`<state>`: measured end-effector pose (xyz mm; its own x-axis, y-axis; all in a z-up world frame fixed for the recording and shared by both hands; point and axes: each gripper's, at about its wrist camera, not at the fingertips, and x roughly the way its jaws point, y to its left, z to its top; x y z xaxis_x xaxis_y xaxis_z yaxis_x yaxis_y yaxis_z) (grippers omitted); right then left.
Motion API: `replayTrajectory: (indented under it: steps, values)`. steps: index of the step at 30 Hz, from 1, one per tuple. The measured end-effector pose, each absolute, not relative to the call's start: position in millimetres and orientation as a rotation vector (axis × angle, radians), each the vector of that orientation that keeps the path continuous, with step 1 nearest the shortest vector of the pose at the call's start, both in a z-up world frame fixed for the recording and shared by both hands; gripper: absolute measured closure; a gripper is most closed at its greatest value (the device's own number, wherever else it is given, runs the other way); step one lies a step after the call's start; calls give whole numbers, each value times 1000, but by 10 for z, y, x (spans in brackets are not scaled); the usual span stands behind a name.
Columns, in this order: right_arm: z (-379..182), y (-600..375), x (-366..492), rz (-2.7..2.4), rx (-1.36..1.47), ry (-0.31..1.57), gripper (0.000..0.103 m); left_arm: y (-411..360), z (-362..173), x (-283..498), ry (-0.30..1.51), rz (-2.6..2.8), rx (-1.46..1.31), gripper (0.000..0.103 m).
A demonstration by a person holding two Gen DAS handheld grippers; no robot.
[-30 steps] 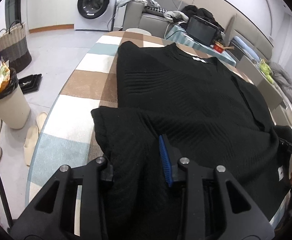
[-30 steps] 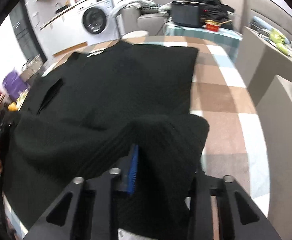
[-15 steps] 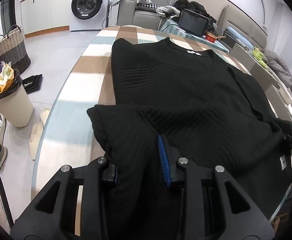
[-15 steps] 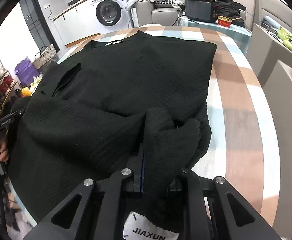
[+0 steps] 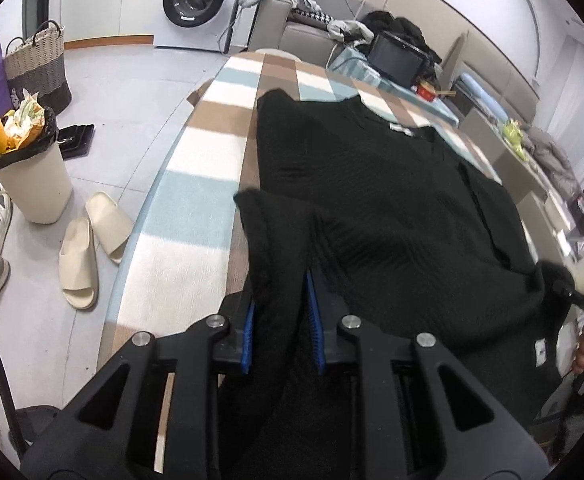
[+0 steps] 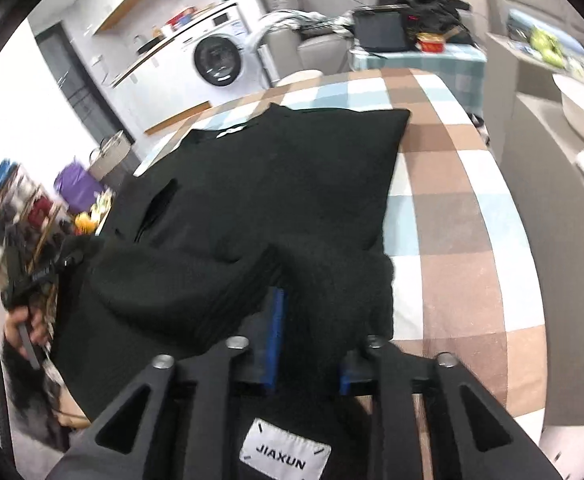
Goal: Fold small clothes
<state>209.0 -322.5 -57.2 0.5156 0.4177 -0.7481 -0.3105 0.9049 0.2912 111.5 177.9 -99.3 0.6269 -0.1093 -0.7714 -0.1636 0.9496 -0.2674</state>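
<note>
Left gripper angled down, jaws closing on black sweater hem. Right gripper likewise angled, jaws opening, hem between. Checkered tablecloth beneath; slippers on floor.

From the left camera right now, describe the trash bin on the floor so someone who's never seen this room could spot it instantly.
Start at the checked table with the black sweater on it, then look down to the floor on the camera's left. The trash bin stands there, just behind a pair of cream slippers. Unlike the woven basket further back, it is smooth, cream-coloured, lined with a black bag and overflowing with yellow rubbish.
</note>
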Motion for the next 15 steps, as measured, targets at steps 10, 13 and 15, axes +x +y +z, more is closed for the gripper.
replayTrajectory:
  steps: [10,13,15]
  values:
    - [-759,-3165,1802,450,40,1000,71,1852,-1070,666,910,92,-358,73]
    - [-798,-3177,1709,459,10,1021,60,1833,-1085,543,920,102,-353,73]
    - [-810,-3147,1635,466,-23,1030,60,1798,-1097,477,927,118,-343,73]
